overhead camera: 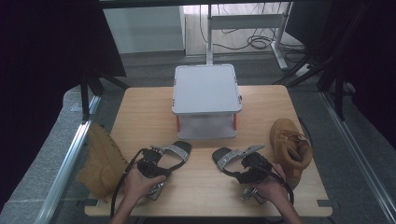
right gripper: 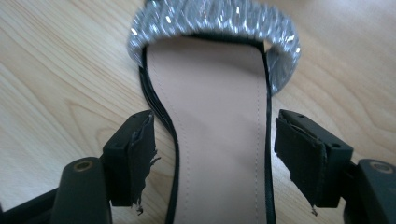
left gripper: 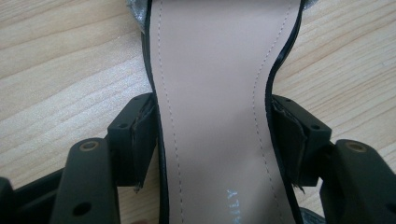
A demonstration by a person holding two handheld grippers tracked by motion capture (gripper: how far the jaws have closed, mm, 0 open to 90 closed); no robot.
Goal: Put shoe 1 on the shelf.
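Left gripper (left gripper: 212, 140) clamped across left sandal (left gripper: 215, 93). Right gripper (right gripper: 215, 154) jaws apart, right sandal (right gripper: 217, 121) between, untouched.

Two hand-held grippers, black all over: left gripper (overhead camera: 166, 157), right gripper (overhead camera: 233, 163). Blocky black jaws with round screw holes in the arms, smaller holes in the pad mounts. Dark pads (right gripper: 299, 156) frayed and torn along the edges. Black cables looping back over bare forearms.
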